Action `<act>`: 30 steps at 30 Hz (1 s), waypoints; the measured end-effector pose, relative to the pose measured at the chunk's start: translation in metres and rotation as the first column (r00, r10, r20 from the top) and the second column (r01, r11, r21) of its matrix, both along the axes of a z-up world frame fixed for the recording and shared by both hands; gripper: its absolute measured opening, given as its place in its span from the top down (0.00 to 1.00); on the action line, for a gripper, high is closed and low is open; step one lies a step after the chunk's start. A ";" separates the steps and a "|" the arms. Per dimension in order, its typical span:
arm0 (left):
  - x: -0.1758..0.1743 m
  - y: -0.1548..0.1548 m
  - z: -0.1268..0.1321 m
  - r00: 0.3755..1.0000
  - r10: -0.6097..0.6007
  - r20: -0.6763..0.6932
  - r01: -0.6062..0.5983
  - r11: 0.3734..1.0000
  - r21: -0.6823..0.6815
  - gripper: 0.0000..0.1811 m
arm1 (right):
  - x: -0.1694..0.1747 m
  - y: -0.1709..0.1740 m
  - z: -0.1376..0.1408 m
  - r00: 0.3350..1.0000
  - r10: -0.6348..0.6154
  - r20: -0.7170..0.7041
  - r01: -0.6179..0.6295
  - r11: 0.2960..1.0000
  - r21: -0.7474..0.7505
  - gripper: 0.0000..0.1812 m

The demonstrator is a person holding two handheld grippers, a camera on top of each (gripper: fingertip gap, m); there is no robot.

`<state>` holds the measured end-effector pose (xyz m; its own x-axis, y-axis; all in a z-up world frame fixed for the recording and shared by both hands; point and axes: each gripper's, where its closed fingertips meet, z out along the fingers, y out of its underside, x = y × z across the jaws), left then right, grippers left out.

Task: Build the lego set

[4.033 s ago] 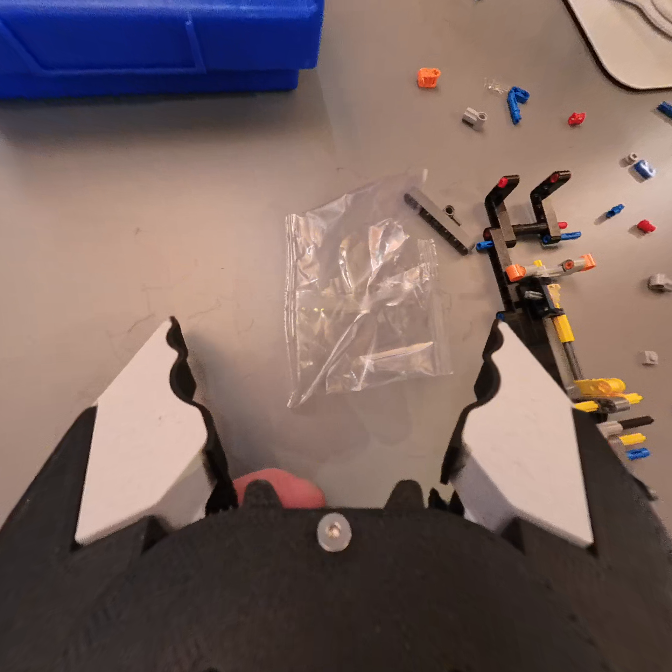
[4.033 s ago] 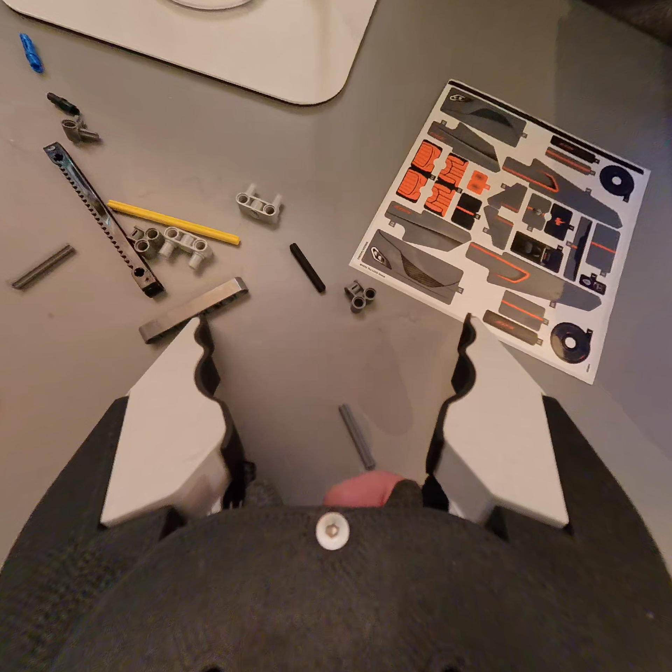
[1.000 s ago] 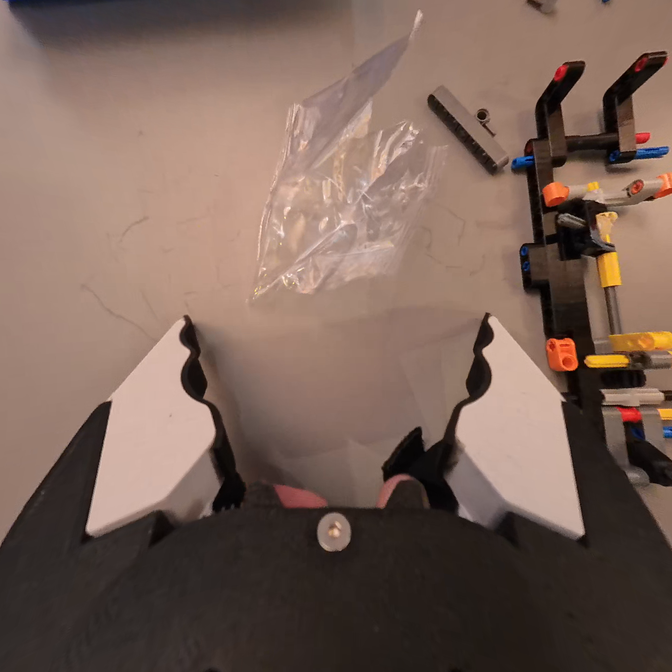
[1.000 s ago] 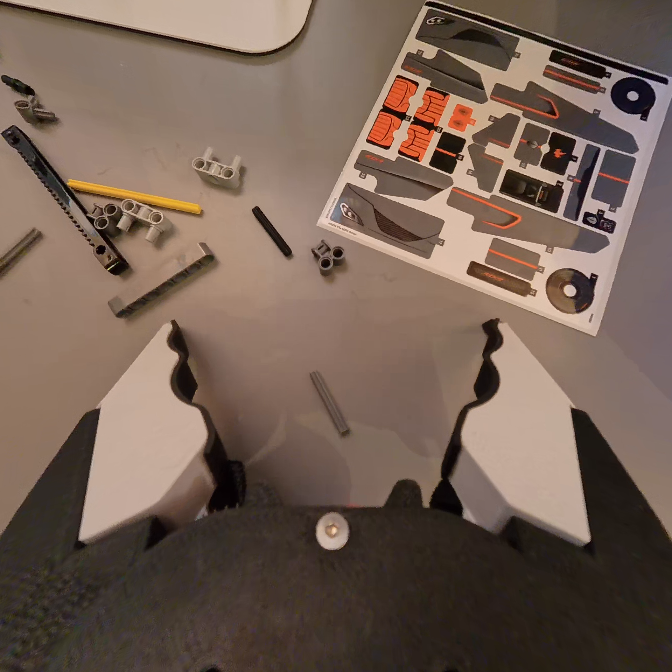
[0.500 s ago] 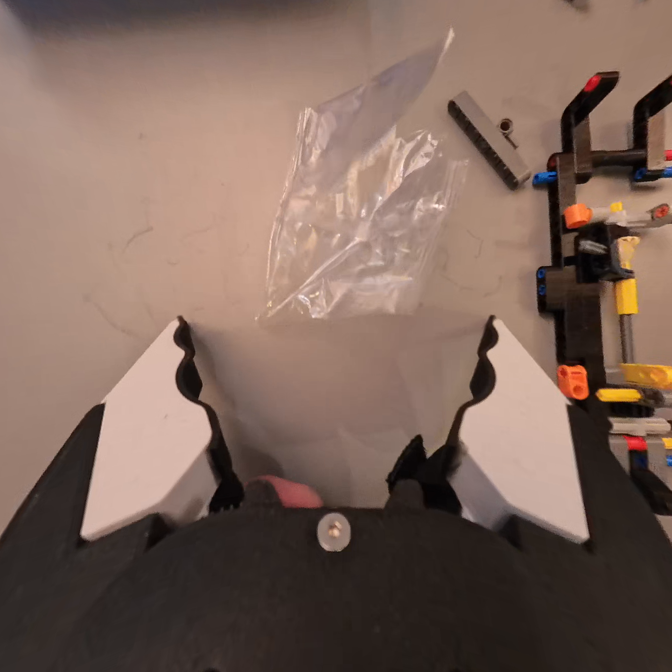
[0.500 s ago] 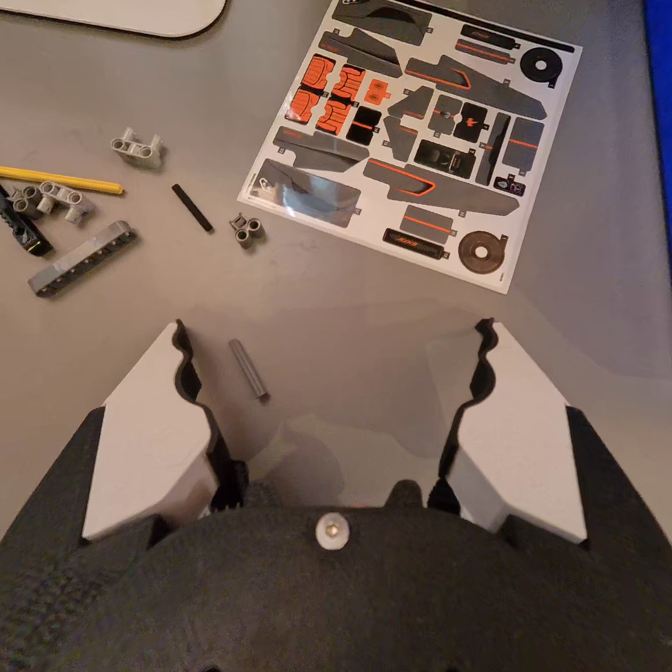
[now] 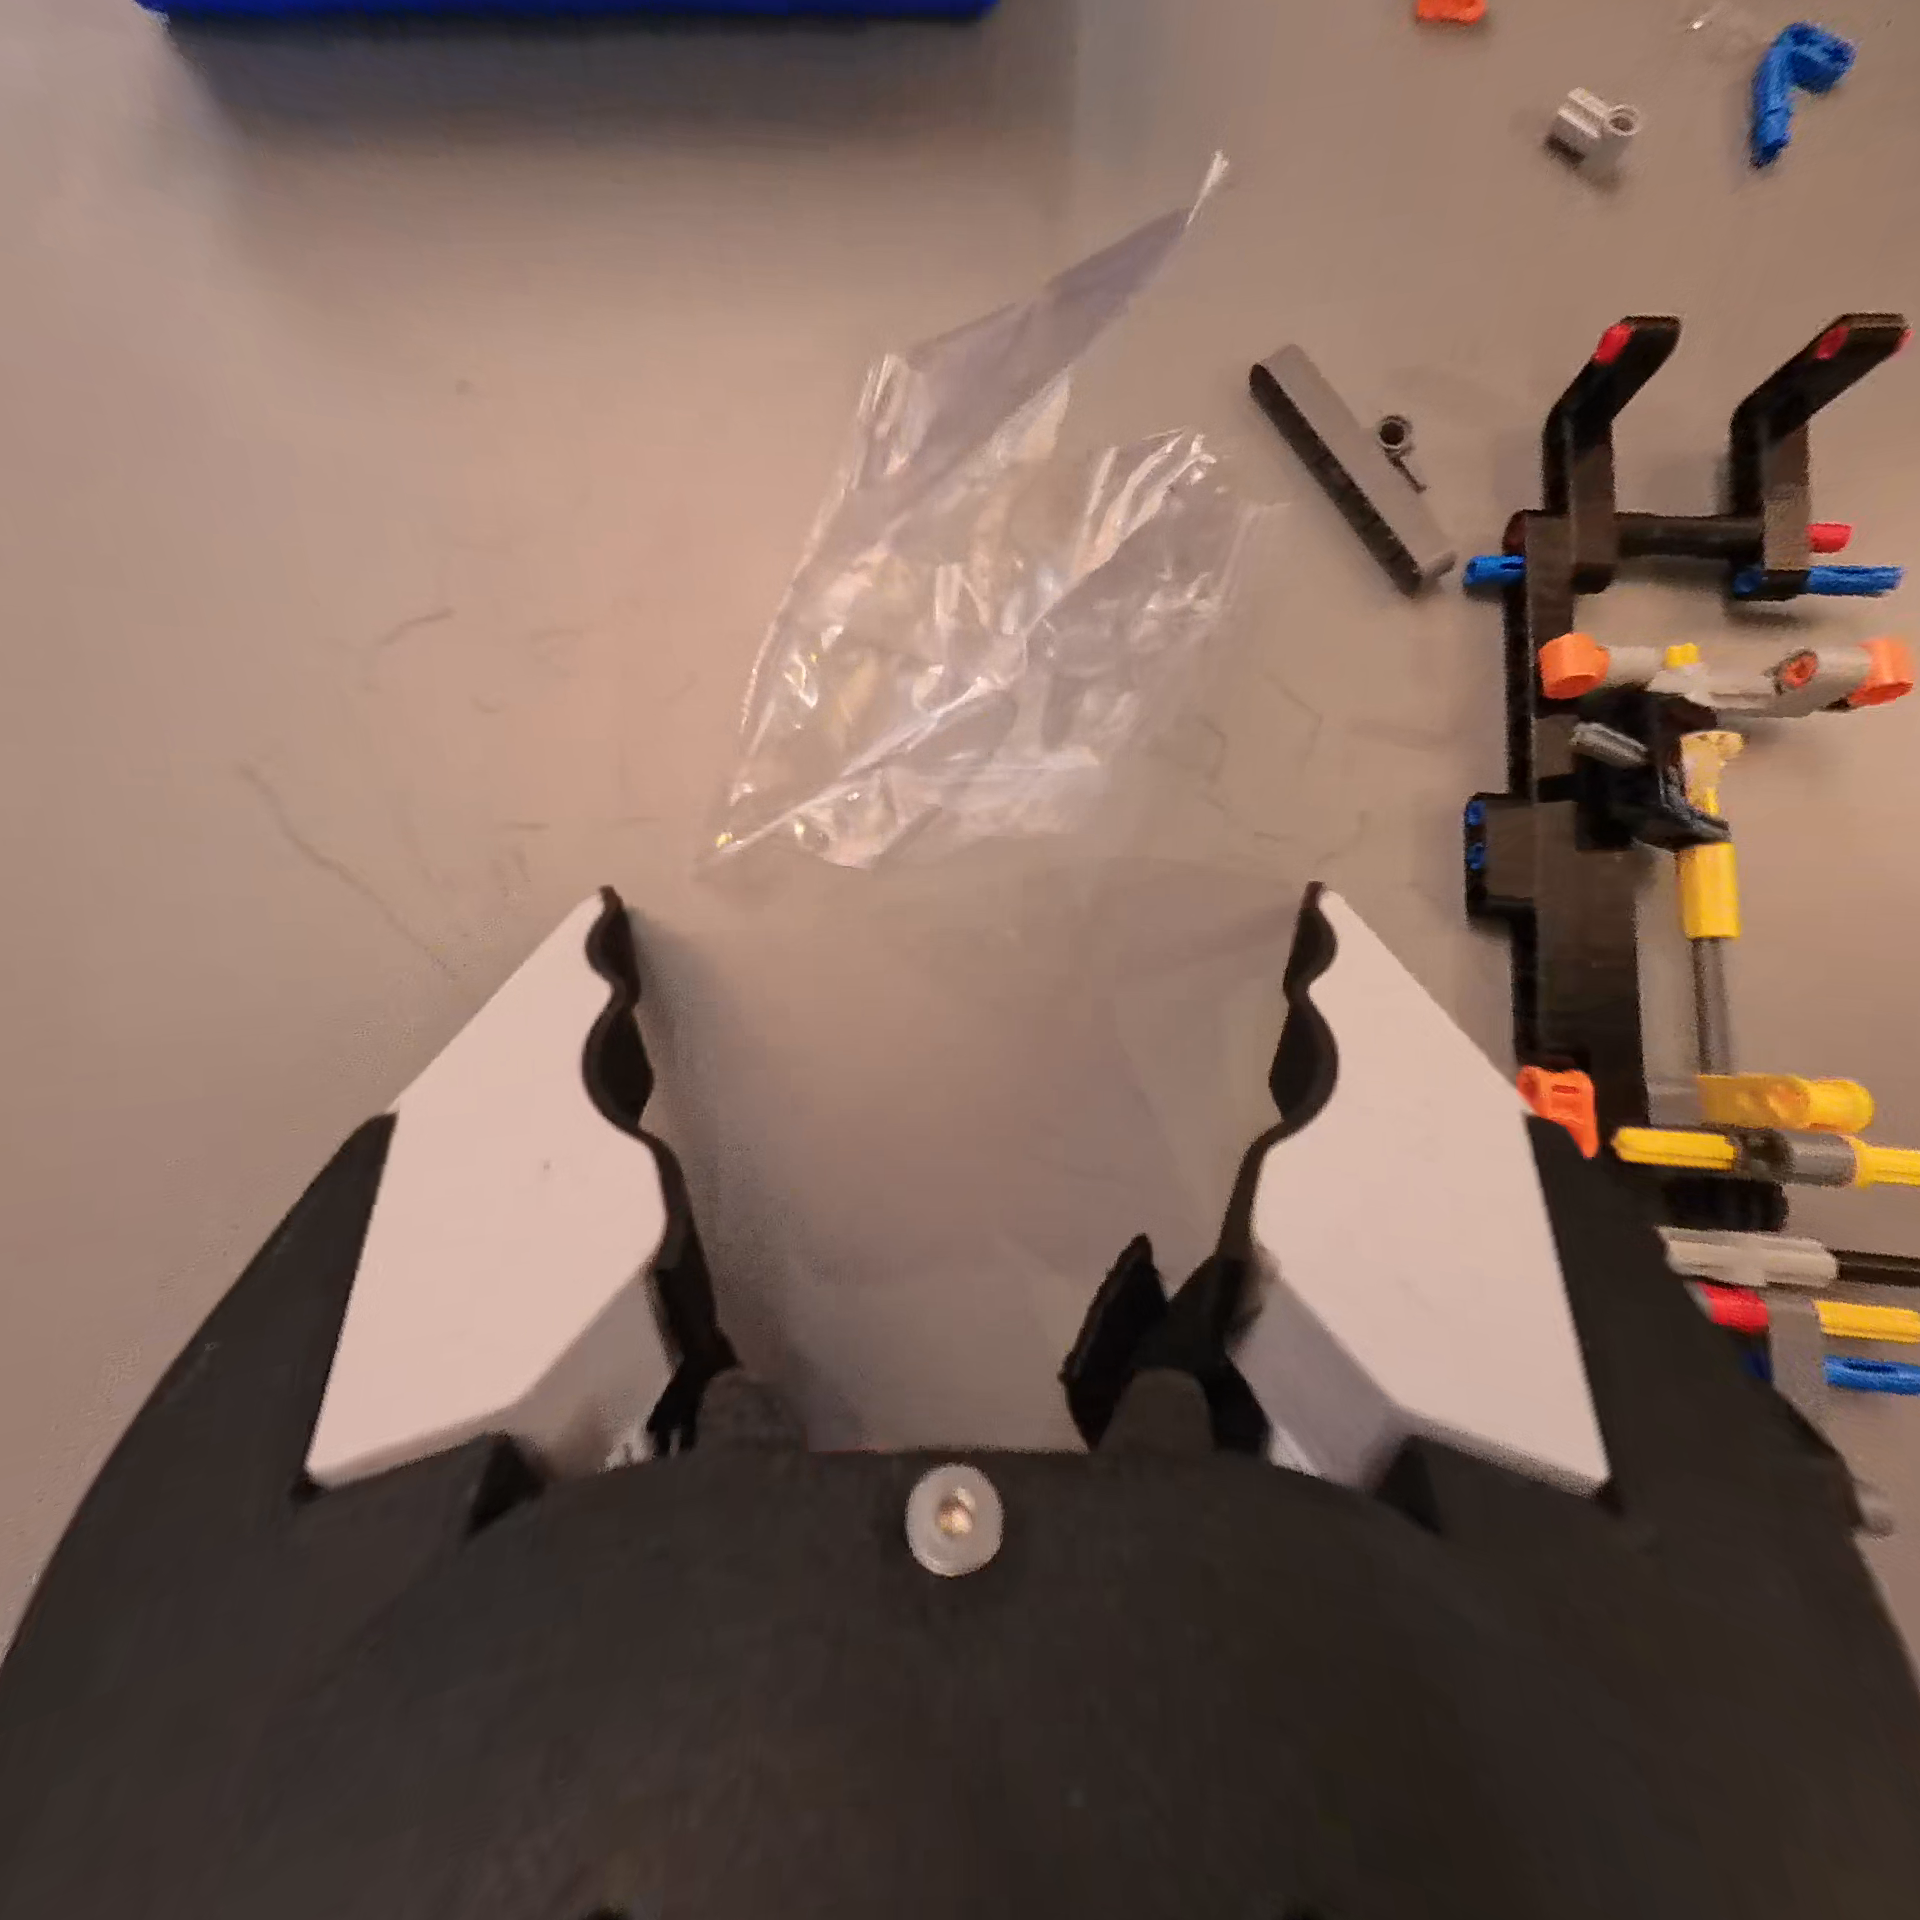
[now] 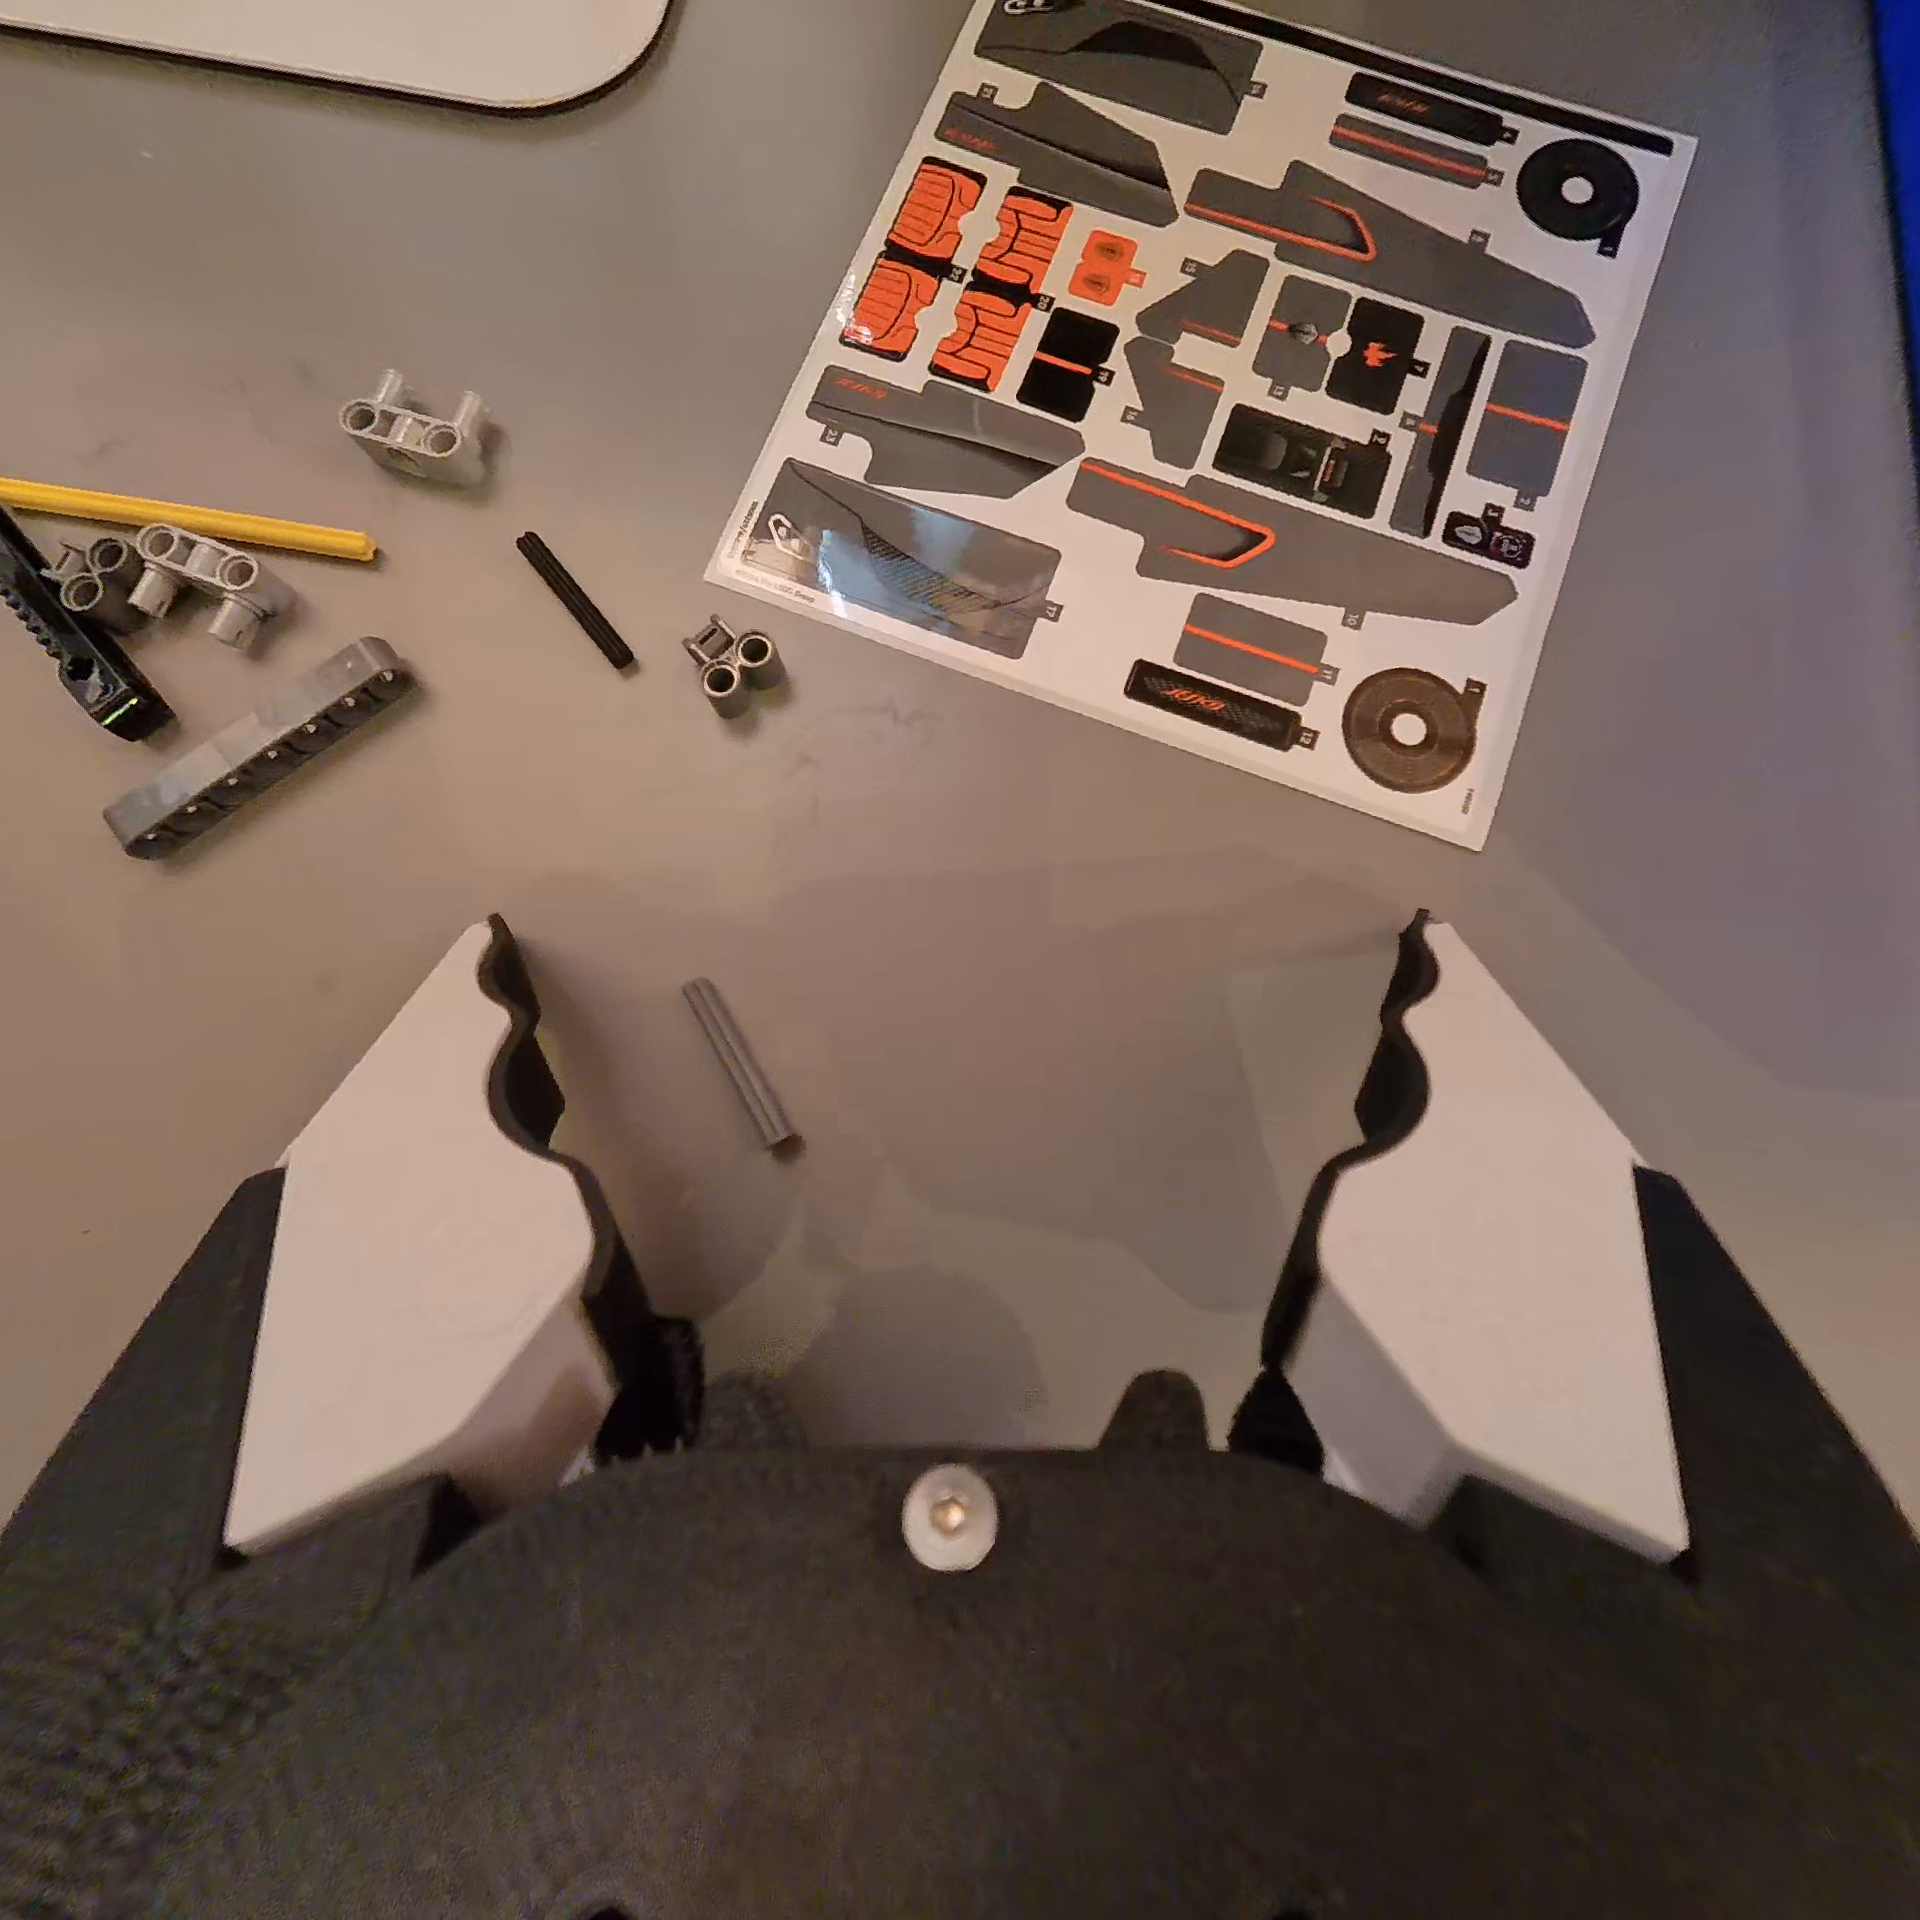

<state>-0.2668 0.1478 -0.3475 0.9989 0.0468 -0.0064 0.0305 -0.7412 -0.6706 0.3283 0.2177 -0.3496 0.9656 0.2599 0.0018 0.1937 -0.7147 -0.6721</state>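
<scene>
Between right claw (image 8: 956,920) tips: axle (image 8: 742,1067).

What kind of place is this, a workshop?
Probably a hobby or lab workbench: a grey table strewn with loose building pieces, a sticker sheet, a half-built model and a blue bin.

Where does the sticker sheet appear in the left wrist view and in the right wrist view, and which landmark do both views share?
Left wrist view: the sheet is not in it.
Right wrist view: sticker sheet lies flat at upper right, beyond the open right gripper.
Shared landmark: the grey table.
</scene>
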 end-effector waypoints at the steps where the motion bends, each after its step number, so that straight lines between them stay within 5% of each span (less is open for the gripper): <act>1: -0.001 0.002 0.000 1.000 -0.020 0.004 0.020 1.000 0.005 0.35 | 0.000 0.000 0.000 1.000 0.000 0.000 0.000 1.000 0.000 0.14; 3: -0.017 0.002 0.004 0.999 0.052 0.008 -0.052 0.999 -0.006 0.52 | 0.000 0.000 0.000 1.000 0.000 0.000 0.000 1.000 0.000 0.14; 7: -0.016 0.018 0.011 0.988 0.011 0.152 -0.016 0.999 0.032 0.58 | 0.000 0.000 0.000 1.000 0.000 0.000 0.000 1.000 0.000 0.14; 12: -0.014 0.029 0.006 0.996 -0.059 0.060 0.056 0.998 0.042 0.49 | 0.000 0.000 0.000 1.000 0.000 0.000 0.000 1.000 0.000 0.14; 15: -0.028 0.030 0.006 0.997 0.028 -0.073 -0.024 0.999 0.049 0.40 | 0.000 0.000 0.000 1.000 0.004 0.000 -0.004 1.000 -0.001 0.14; 30: -0.018 0.028 0.000 1.000 -0.004 0.004 0.004 1.000 0.021 0.33 | -0.001 0.000 0.000 1.000 0.007 -0.001 -0.007 1.000 -0.001 0.14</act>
<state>-0.2852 0.1763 -0.3479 0.9991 0.0428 -0.0009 0.0305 -0.7270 -0.6859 0.3274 0.2175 -0.3498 0.9638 0.2668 0.0005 0.1981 -0.7142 -0.6713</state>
